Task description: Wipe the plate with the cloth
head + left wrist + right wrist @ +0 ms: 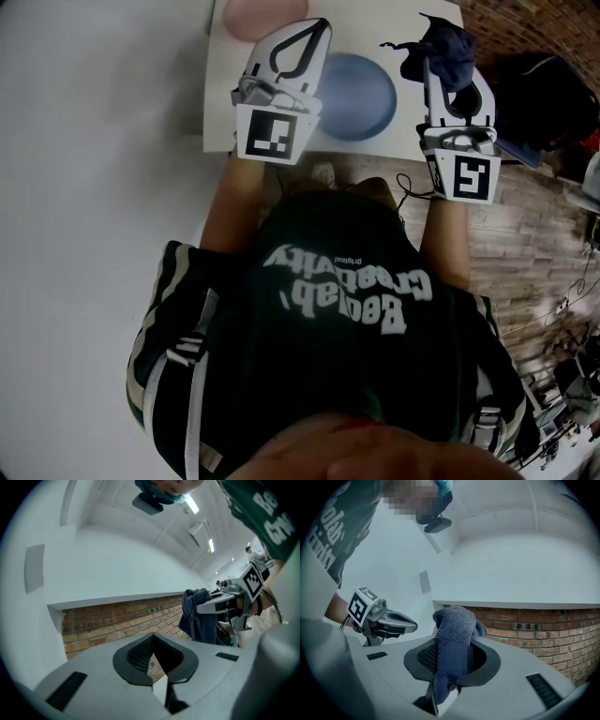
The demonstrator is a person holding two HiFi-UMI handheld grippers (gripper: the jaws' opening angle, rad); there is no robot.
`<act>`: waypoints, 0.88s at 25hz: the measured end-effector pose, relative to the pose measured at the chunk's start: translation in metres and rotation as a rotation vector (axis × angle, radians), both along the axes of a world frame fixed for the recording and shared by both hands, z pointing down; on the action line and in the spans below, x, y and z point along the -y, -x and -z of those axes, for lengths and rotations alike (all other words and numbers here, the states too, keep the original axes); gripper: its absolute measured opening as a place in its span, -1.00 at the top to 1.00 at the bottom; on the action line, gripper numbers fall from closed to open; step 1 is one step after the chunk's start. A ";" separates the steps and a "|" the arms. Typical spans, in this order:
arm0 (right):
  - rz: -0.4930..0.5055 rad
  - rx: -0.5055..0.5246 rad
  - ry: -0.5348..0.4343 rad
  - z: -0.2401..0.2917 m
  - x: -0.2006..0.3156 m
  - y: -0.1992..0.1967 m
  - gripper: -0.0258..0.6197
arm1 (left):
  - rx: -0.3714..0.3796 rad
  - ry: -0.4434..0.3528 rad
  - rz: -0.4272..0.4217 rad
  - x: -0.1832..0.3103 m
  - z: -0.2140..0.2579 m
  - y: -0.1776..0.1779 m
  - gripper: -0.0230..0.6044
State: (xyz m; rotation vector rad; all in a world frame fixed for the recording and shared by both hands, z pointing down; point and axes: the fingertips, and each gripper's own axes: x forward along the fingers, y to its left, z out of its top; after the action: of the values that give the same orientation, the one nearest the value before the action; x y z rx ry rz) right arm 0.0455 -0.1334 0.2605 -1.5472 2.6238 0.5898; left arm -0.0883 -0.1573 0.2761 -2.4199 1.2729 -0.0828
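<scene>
A round blue plate (pixel 361 94) lies on the white table (pixel 217 103) in the head view. My left gripper (pixel 302 39) hovers over the plate's left edge, shut with nothing in it; its jaws meet at the tip (pixel 153 637). My right gripper (pixel 441 75) is beside the plate's right edge, shut on a dark blue cloth (pixel 448 49). The cloth (pixel 452 639) bunches up between the jaws and spills over the top. Each gripper view shows the other gripper: the left gripper (pixel 393 623), and the right gripper (pixel 220 605) with the hanging cloth (pixel 199 616).
A pink plate (pixel 258 14) lies at the table's far edge, behind the left gripper. A brick wall (pixel 543 630) runs beyond the table. To the right lie a wooden floor (pixel 534 216) and a dark bag (pixel 539 89). The person's torso fills the lower head view.
</scene>
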 end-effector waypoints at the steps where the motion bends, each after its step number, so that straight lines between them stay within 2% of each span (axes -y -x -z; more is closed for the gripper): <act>1: -0.001 0.004 0.000 -0.001 0.000 0.001 0.71 | 0.000 -0.002 -0.005 0.000 0.000 0.001 0.93; 10: 0.020 0.000 0.017 0.000 0.017 -0.011 0.71 | 0.015 0.006 0.002 0.013 0.004 -0.016 0.93; 15: 0.066 0.040 0.008 0.000 0.009 -0.003 0.71 | 0.015 0.004 0.026 0.002 0.001 -0.008 0.93; 22: 0.062 0.018 0.025 -0.015 0.014 -0.001 0.71 | 0.019 0.017 0.044 0.001 -0.013 -0.004 0.93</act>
State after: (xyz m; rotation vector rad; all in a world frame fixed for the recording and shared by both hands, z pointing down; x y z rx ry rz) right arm 0.0466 -0.1476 0.2753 -1.4641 2.6651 0.5385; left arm -0.0841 -0.1584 0.2887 -2.4007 1.3220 -0.1294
